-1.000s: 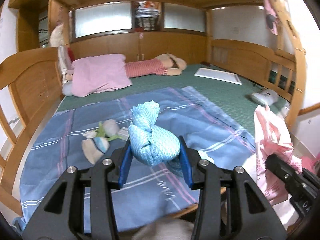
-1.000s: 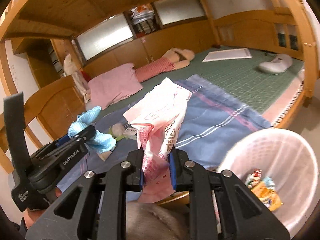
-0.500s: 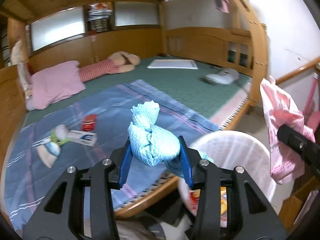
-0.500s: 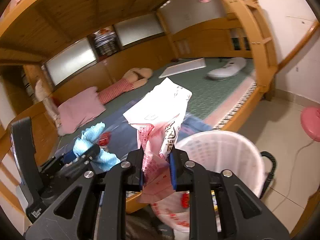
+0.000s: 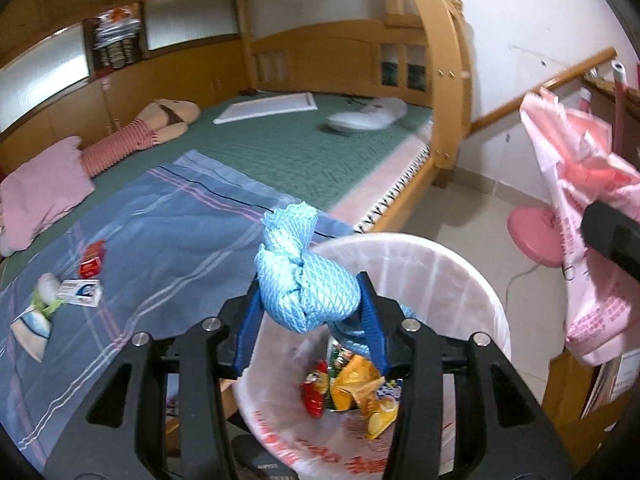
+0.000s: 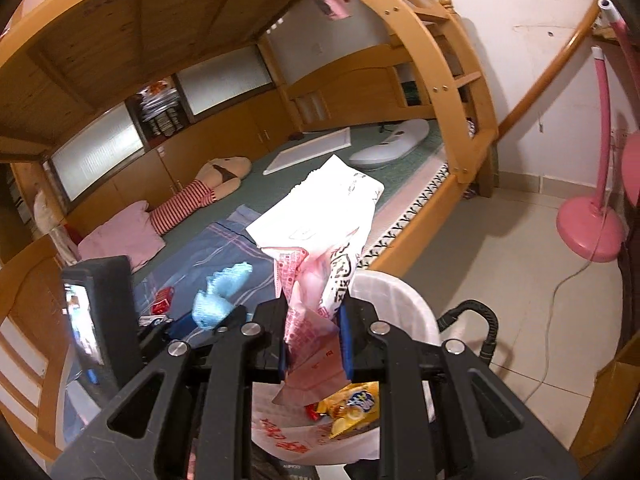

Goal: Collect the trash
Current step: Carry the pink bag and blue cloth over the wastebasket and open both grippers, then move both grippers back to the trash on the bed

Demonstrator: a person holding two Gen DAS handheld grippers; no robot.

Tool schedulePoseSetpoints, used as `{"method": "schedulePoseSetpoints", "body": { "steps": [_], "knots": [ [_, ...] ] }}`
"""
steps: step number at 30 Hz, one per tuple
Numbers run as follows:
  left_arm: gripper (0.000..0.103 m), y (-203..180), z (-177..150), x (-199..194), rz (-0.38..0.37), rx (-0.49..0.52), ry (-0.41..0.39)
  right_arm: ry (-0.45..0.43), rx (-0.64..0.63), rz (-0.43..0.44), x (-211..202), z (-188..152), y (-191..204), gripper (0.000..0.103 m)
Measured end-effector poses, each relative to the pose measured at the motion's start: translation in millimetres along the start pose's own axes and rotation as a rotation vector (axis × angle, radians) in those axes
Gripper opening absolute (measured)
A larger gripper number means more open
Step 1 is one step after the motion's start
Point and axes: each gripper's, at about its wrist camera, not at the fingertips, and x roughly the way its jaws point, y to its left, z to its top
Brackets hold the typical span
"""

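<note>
Both wrist cameras look forward along their claws, close above the white bin, sharing the bed beyond.

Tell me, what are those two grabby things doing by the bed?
Someone is tidying up trash. The left gripper squeezes a knotted blue cloth and the right gripper pinches a pink and white plastic bag. Both hang over the white bin, which already holds snack wrappers. Nothing has been dropped yet. Small boxes lie on the blue blanket.
</note>
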Motion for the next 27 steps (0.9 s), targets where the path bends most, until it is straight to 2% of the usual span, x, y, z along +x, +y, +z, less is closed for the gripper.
{"method": "schedulePoseSetpoints", "body": {
  "steps": [3, 7, 8, 18, 24, 27],
  "knots": [
    [0.051, -12, -5, 12, -0.021, 0.028, 0.025, 0.004, 0.014, -0.011, 1, 0, -9, 0.021],
    [0.077, -16, -10, 18, -0.031, 0.027, 0.037, 0.009, 0.027, -0.022, 3, 0, -16, 0.021],
    [0.079, -14, -10, 17, -0.031, 0.017, 0.032, 0.01, 0.027, -0.024, 4, 0, -17, 0.021],
    [0.079, 19, -2, 3, 0.022, -0.069, 0.006, 0.048, 0.021, -0.021, 17, -3, -15, 0.021],
    [0.08, 67, 0, -26, 0.078, -0.158, -0.05, 0.156, -0.001, -0.035, 51, -11, -11, 0.023],
    [0.08, 92, 2, -43, 0.106, -0.203, -0.078, 0.228, -0.019, -0.058, 73, -18, -9, 0.035]
  ]
}}
